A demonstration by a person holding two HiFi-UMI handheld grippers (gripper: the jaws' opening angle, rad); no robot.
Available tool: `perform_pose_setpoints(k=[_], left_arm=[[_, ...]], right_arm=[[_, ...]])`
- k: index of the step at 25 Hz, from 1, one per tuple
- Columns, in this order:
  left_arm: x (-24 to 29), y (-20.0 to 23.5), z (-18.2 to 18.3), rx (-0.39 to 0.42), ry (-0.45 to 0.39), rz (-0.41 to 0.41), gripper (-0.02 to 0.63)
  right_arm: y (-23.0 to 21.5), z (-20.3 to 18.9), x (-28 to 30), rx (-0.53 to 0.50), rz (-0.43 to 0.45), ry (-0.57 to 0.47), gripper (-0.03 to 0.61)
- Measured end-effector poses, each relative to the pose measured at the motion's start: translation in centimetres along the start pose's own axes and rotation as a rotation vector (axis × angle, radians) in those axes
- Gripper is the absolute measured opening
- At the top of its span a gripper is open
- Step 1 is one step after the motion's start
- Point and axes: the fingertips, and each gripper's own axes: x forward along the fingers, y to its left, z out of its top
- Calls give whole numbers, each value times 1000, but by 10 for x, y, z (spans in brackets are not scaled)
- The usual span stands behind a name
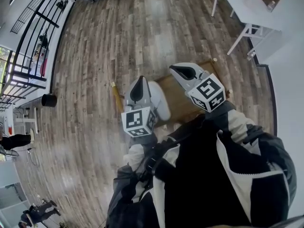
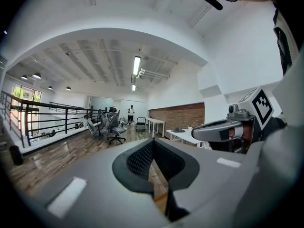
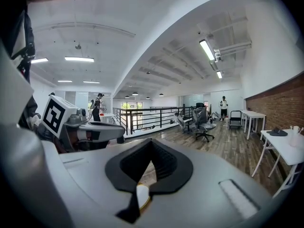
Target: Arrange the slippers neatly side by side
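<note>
Out in front of the person, the left tongs and right tongs are both clenched shut on nothing, side by side and apart. Beneath and between them, what looks like a white slipper lies on a brown mat on the wooden floor. Beyond the right tongs stands a white table.

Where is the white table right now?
In the head view, the white table stands at the top right, on the wood floor, beyond the right gripper.
</note>
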Motion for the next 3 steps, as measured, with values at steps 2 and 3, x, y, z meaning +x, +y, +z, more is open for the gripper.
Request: perform_pose_setpoints(k=[2,3], left_arm=[[-1,-1,1,2,0,-1,14],[-1,-2,2,3,1,-1,14]], right_arm=[[-1,1,-1,2,-2,-1,0],[-1,1,-2,3,-3,-2,0]])
